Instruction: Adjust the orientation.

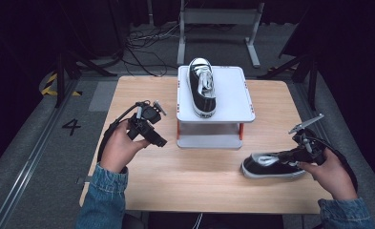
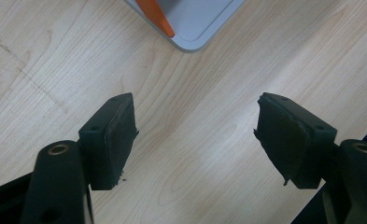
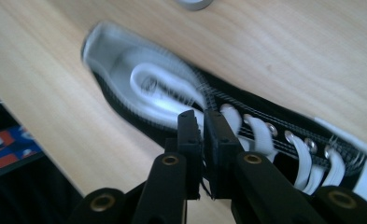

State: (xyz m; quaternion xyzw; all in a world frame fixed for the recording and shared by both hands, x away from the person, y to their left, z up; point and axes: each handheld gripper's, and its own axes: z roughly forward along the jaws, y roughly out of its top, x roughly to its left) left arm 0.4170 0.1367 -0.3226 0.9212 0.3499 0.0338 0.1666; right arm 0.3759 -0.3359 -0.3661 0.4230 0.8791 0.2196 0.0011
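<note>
Fingers of the right gripper point(image 3: 202, 122) pinch the near-right shoe point(image 1: 271, 165) at its collar on the tabletop point(image 1: 199, 186). Left gripper point(image 2: 196, 135) hangs wide, empty. Next: probably lift it onto the stand point(image 1: 233, 90) beside its mate point(image 1: 202, 87).

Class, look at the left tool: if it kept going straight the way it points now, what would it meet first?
Most likely the bare wooden table just short of the grey stand. The left tool is open and angled downward, though depth is uncertain.
</note>
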